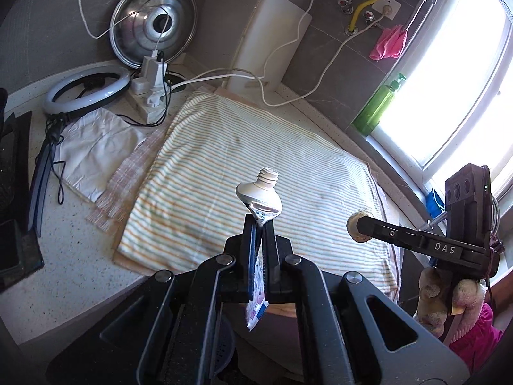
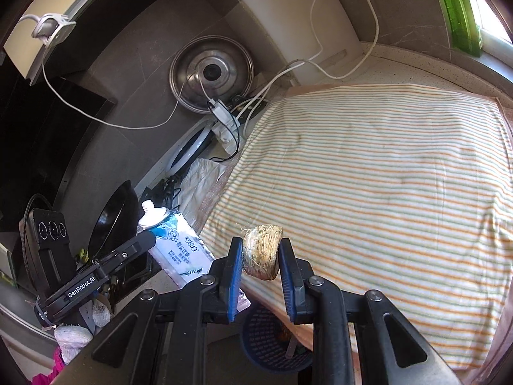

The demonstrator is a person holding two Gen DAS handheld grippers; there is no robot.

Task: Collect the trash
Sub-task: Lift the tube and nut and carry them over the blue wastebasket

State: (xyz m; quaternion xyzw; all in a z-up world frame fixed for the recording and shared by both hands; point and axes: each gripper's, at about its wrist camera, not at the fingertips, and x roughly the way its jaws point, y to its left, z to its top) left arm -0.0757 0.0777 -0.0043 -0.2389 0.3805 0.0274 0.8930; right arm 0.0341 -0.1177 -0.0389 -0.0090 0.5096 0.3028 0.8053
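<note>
My left gripper (image 1: 260,221) is shut on a squeezed toothpaste tube (image 1: 261,192), uncapped, its neck pointing up and its flat tail hanging below the jaws. The same tube (image 2: 174,240) shows at the left of the right wrist view, held by the left gripper (image 2: 146,240). My right gripper (image 2: 260,247) is shut on a round fibrous husk ball (image 2: 262,252), pinched between the blue pads. That husk ball (image 1: 358,226) also appears at the tip of the right gripper (image 1: 364,226) in the left wrist view. Both grippers hover over the near edge of a striped cloth (image 1: 250,147). Below them sits a dark blue mesh bin (image 2: 272,343).
The striped cloth (image 2: 384,176) covers a speckled counter (image 1: 73,256). At the back stand a steel pot lid (image 1: 154,29), a power strip with chargers and cables (image 1: 150,86), a ring light (image 1: 86,89) and a white cutting board (image 1: 272,38). A green bottle (image 1: 378,106) stands by the window.
</note>
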